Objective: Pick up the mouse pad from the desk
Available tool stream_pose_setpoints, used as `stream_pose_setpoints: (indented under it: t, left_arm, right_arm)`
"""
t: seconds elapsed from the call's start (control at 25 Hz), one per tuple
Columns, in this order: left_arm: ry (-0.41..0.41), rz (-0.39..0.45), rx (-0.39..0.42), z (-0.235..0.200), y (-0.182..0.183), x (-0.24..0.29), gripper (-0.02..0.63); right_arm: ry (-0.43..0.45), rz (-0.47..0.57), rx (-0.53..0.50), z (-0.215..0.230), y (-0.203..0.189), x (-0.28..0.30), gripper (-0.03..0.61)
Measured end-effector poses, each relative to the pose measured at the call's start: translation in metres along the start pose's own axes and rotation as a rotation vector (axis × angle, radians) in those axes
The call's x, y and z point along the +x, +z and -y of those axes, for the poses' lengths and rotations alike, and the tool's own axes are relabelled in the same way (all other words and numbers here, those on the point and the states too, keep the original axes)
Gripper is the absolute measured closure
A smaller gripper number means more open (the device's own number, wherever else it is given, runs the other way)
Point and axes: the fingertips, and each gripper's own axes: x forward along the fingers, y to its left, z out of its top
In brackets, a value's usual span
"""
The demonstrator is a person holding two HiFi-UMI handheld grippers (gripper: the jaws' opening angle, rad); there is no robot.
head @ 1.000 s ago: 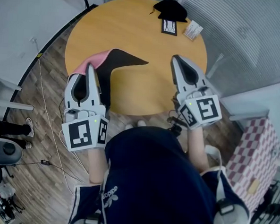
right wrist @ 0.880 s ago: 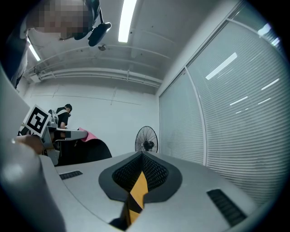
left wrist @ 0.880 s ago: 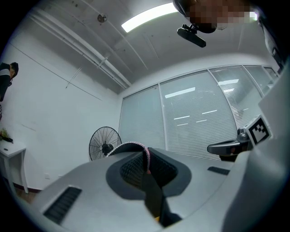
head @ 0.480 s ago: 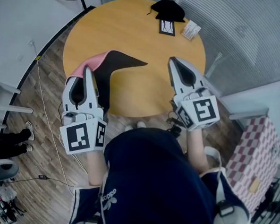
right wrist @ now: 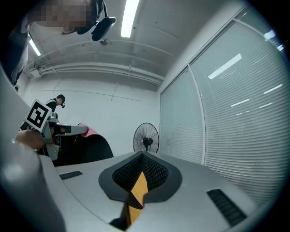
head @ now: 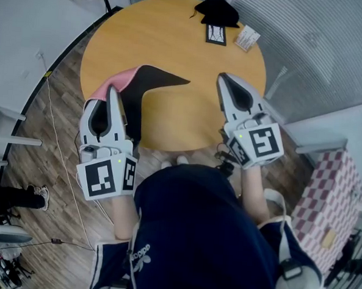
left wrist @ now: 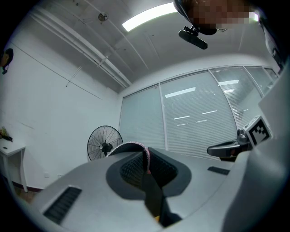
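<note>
Between the closed jaws of the left hand-held gripper [head: 114, 93], the mouse pad [head: 153, 79] overhangs the desk [head: 175, 36].

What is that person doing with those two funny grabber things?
A person stands at a round wooden table with a grabber in each hand. The left gripper is pinched shut on a mouse pad, black on one side and pink on the other. The pad bends up from the table's near edge. Whether its far corner touches the table is unclear. The right gripper is closed too, but it holds nothing and hovers over the table.
</note>
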Motion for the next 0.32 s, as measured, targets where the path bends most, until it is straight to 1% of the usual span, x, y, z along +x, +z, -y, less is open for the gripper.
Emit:
stream_pose_setpoints:
  t: [0.32]
  left_arm:
    - [0.003,0.005,-0.002,0.0000,0.0004,0.0003,0.595]
  right_arm:
    - [-0.004,0.001,-0.006,0.0021,0.0007,-0.0002,0.576]
